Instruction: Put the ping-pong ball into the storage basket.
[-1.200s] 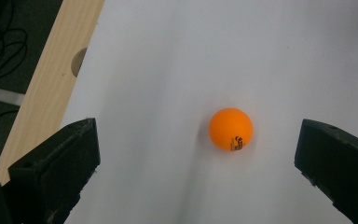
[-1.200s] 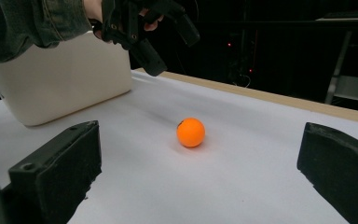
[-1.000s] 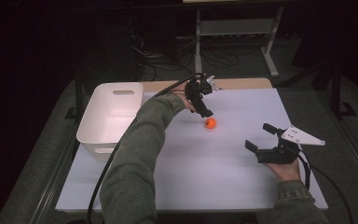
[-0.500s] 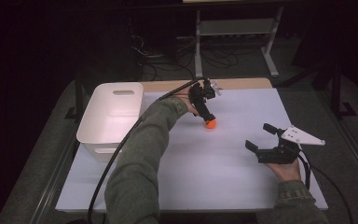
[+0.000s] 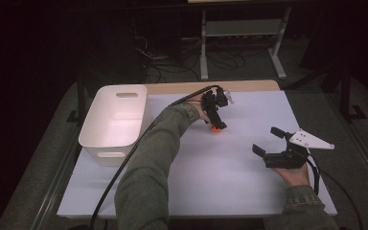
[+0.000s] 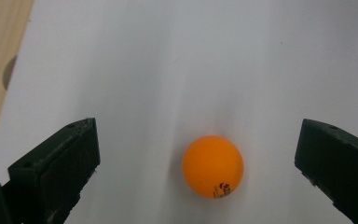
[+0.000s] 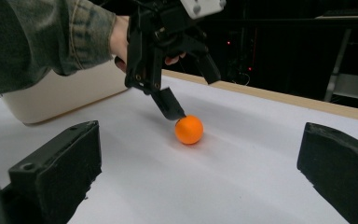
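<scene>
your left gripper (image 6: pixel 200 154) has its jaws spread wide around the small orange plastic ball (image 6: pixel 212 166), not touching it. your right gripper (image 5: pixel 274 143) is wide too, holding nothing.

Bare table (image 5: pixel 230 187) around ball (image 6: pixel 212 166); bin (image 5: pixel 112 122) seemingly well aside.

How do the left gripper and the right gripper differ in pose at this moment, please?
The left gripper is lowered over the orange ball, jaws straddling it; the right gripper sits apart, nearer the person, with nothing between its jaws. The left points downward, the right roughly level. Both are open.
</scene>
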The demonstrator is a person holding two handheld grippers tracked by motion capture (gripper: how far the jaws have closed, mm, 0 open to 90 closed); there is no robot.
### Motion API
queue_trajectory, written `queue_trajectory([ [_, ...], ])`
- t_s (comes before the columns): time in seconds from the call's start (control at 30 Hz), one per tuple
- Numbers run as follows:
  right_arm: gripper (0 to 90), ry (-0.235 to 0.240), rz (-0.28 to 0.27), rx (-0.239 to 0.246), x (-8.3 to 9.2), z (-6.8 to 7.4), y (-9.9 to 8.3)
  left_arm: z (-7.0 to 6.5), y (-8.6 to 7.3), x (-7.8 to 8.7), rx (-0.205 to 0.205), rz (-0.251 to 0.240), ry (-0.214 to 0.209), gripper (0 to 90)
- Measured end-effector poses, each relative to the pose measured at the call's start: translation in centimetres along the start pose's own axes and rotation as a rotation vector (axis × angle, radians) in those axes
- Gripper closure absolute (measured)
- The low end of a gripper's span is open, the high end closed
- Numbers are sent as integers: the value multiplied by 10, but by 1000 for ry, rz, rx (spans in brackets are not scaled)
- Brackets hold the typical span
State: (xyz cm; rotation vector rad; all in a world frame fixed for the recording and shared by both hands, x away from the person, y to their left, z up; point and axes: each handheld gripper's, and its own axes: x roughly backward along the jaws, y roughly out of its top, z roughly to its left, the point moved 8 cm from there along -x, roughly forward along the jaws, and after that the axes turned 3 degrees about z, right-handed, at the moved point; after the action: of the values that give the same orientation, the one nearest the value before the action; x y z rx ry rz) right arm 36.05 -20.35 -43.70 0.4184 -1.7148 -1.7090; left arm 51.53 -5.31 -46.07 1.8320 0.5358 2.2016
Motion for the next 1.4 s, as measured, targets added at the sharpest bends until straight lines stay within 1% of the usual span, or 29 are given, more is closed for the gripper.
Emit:
queue_trajectory([
  [0.03,0,0,0,1,0,0,0,0,-2,-3,1,11,-3,0],
  [0.17,0,-2,-1,0,1,-1,0,2,-6,-10,14,24,-13,0],
  [0.4,0,-1,2,2,1,-1,-1,1,-11,-16,5,55,-20,0],
  [0.67,0,-2,2,2,1,-1,-1,-1,-17,-22,5,89,-37,0],
  [0.7,0,-2,3,1,1,-1,-1,-1,-18,-23,11,95,-39,0],
  [0.77,0,-3,3,-1,1,-2,-1,-1,-20,-25,8,109,-43,0],
  [0.8,0,-5,2,-5,2,-2,-1,-1,-22,-26,4,125,-47,3],
  [0.83,0,-5,1,-5,2,-2,-1,-2,-23,-27,5,127,-50,9],
  [0.87,0,-5,1,-5,2,-2,-1,-2,-23,-27,10,127,-56,24],
  [0.97,0,-5,2,-5,2,-2,-1,-2,-24,-28,9,126,-56,44],
  [1.07,0,-4,5,-2,2,-2,-1,-2,-25,-28,7,124,-60,82],
  [1.17,0,-4,7,-1,1,-2,-2,-3,-26,-26,5,122,-57,142],
  [1.2,0,-4,7,-1,1,-2,-2,-3,-26,-26,5,122,-57,149],
  [1.3,0,-6,10,1,1,-2,-2,-2,-27,-25,2,125,-38,220],
  [1.33,0,-6,10,1,1,-2,-2,-2,-27,-25,2,125,-38,246],
  [1.37,0,-6,10,1,1,-2,-2,-3,-27,-24,-2,123,-34,246],
  [1.4,0,-6,12,1,1,-2,-2,-3,-26,-24,-8,122,-33,289],
])
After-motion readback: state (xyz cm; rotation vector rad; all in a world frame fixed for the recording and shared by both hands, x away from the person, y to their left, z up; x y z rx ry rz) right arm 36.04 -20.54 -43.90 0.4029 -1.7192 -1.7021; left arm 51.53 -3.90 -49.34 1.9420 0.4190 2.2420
